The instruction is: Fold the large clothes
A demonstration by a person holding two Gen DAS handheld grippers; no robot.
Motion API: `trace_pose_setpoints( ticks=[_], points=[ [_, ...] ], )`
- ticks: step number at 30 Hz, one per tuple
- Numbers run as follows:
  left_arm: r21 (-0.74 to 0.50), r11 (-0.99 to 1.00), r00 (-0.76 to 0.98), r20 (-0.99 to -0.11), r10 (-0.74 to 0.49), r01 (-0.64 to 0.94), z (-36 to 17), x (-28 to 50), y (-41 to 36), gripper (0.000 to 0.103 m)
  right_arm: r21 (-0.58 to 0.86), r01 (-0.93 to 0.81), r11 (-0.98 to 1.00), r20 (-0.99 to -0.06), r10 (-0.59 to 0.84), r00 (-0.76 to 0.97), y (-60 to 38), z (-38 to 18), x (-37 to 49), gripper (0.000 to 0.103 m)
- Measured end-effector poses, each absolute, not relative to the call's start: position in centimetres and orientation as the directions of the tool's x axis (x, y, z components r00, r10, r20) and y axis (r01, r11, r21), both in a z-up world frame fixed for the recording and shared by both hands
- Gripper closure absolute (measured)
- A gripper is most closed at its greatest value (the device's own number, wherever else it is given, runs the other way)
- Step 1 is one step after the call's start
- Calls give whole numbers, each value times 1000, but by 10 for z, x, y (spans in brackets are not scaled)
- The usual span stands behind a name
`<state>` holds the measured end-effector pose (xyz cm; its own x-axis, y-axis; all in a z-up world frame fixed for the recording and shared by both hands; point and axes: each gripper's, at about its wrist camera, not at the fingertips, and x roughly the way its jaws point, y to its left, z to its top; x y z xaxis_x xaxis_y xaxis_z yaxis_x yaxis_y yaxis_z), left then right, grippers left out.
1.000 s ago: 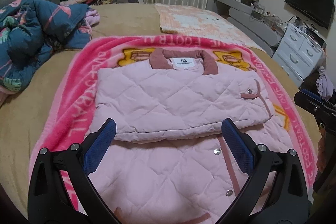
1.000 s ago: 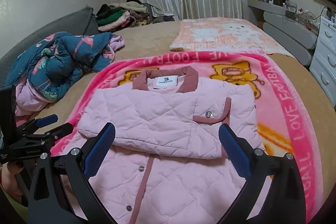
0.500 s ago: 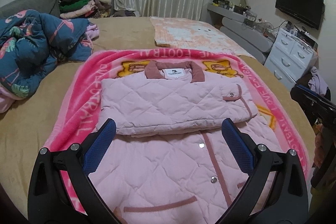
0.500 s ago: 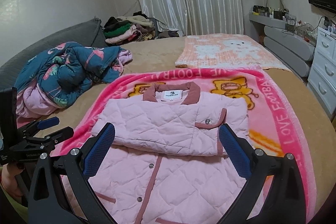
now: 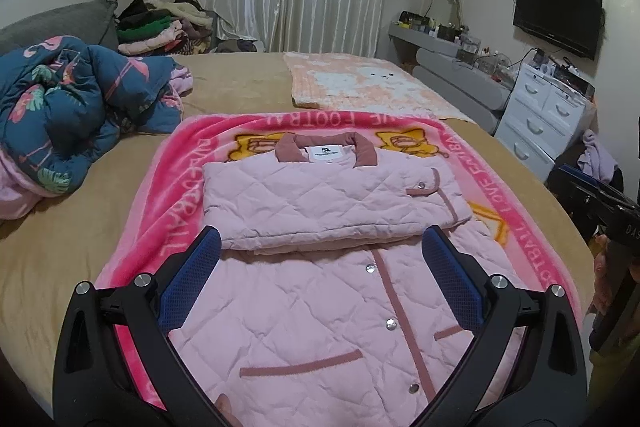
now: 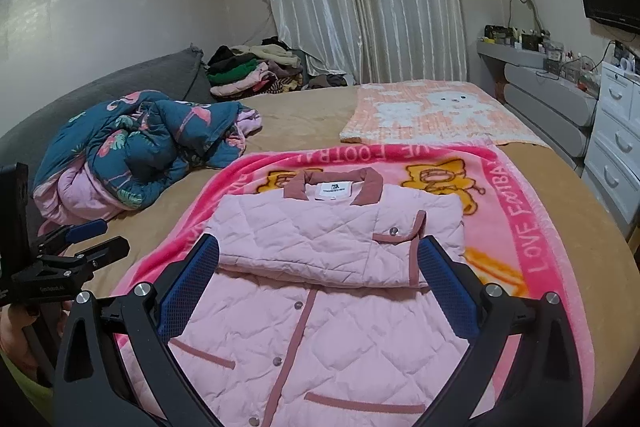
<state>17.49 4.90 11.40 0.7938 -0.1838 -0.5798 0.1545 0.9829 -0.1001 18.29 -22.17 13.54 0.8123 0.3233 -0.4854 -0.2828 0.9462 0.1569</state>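
I see the pale pink quilted jacket (image 5: 332, 267) at frame centre beyond my two wide-open claws, left (image 5: 320, 277) and right (image 6: 318, 279), on the bright pink fleece blanket (image 5: 176, 195) covering the tan bed (image 5: 64, 247).

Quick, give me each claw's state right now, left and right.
Left claw: open, holding nothing, above the pink quilted jacket.
Right claw: open, holding nothing, above the same jacket.

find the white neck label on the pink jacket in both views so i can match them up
Left wrist: the white neck label sits just above centre, inside the dark pink collar.
Right wrist: the white neck label sits at about centre, a little lower in the picture.
Shared landmark: the peach bear blanket lies beyond the pink jacket in both.
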Motion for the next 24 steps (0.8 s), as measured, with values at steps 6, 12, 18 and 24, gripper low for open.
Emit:
trace_pose_setpoints(
  ticks=[6, 12, 18, 24],
  points=[
    [-104, 981, 805, -560, -194, 164, 115, 154, 47, 9, 145, -290, 946, -471, 324, 821, -223, 138, 161, 4],
    [-102, 982, 813, -552, -187, 156, 111, 136, 47, 9, 145, -302, 942, -460, 334, 823, -227, 138, 145, 4],
    [-98, 984, 809, -560, -179, 150, 103, 121, 49, 9, 153, -300, 942, -455, 337, 824, -233, 134, 133, 4],
    [-100, 984, 810, -559, -176, 145, 91, 109, 53, 9, 151, -295, 943, -459, 331, 825, -237, 123, 122, 4]
  ],
)
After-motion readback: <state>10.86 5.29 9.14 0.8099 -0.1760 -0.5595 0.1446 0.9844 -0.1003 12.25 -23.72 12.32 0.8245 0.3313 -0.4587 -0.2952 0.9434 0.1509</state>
